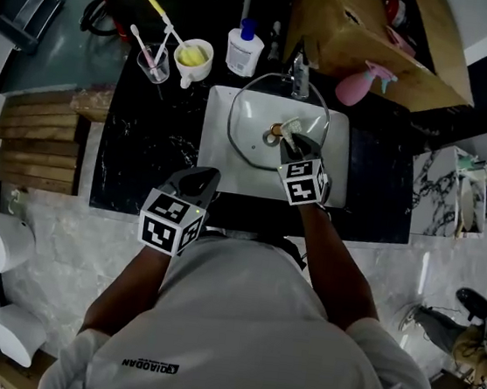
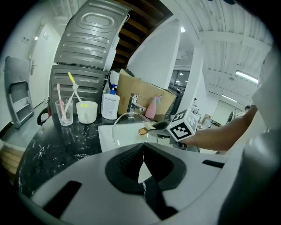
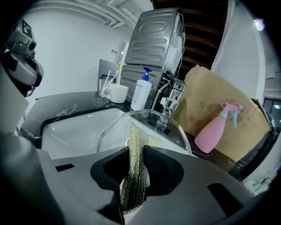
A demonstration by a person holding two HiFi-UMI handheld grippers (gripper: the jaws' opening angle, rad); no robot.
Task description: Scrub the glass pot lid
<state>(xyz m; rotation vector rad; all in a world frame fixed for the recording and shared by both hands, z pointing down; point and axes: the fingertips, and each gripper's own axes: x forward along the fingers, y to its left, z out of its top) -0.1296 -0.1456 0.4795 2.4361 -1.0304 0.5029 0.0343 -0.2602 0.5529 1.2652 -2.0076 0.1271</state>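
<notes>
The glass pot lid [image 1: 262, 112] leans in the white sink [image 1: 217, 155], its brass knob [image 1: 275, 131] facing me; it also shows as the lid [image 3: 151, 121] and the lid [image 2: 127, 121]. My right gripper [image 1: 296, 141] is shut on a green-gold scrub cloth [image 3: 136, 169], held over the lid beside the knob. My left gripper [image 1: 199, 180] hovers at the sink's near left edge, jaws shut together with nothing between them [image 2: 142, 162].
A soap pump bottle [image 1: 243, 48], a cup with toothbrushes [image 1: 152, 62] and a white mug [image 1: 193, 58] stand on the black counter behind the sink. The faucet [image 1: 300, 77], a pink spray bottle [image 1: 363, 82] and a cardboard box [image 1: 369, 29] are at the back right.
</notes>
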